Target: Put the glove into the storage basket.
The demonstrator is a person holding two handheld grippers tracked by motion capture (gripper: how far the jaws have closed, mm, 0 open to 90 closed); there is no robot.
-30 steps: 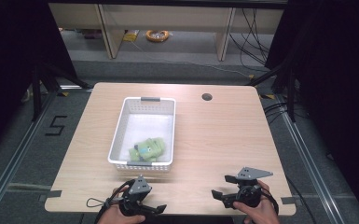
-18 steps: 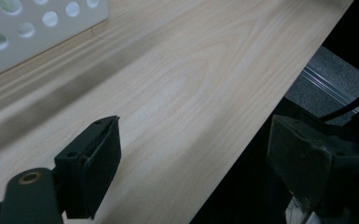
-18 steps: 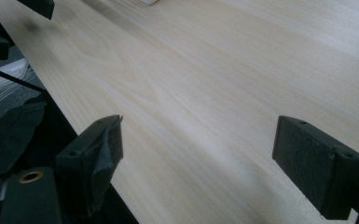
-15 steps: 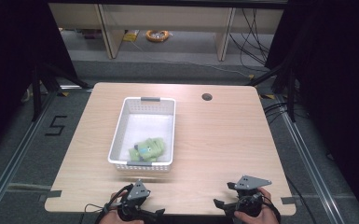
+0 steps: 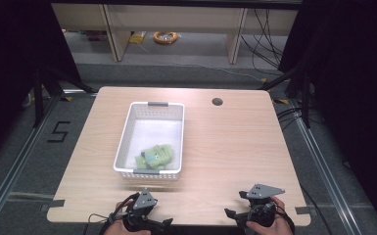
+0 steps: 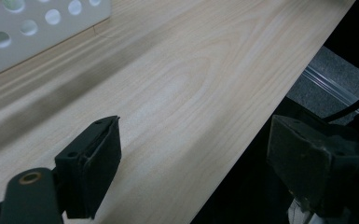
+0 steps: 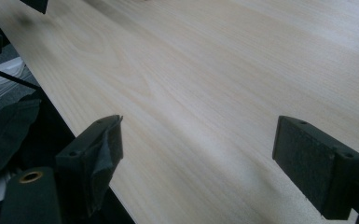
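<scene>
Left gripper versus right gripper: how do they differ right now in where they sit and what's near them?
The left gripper sits just in front of the white basket, while the right gripper has only bare table ahead. In the high view the left points right and the right points left. Both are open, empty, and at the table's near edge.

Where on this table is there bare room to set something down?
The widest bare patch of the light wooden table lies right of the white perforated plastic basket, out to the right edge, broken by a small round hole. A narrower strip runs left of the basket. The near edge is crowded by the left gripper and right gripper.
</scene>
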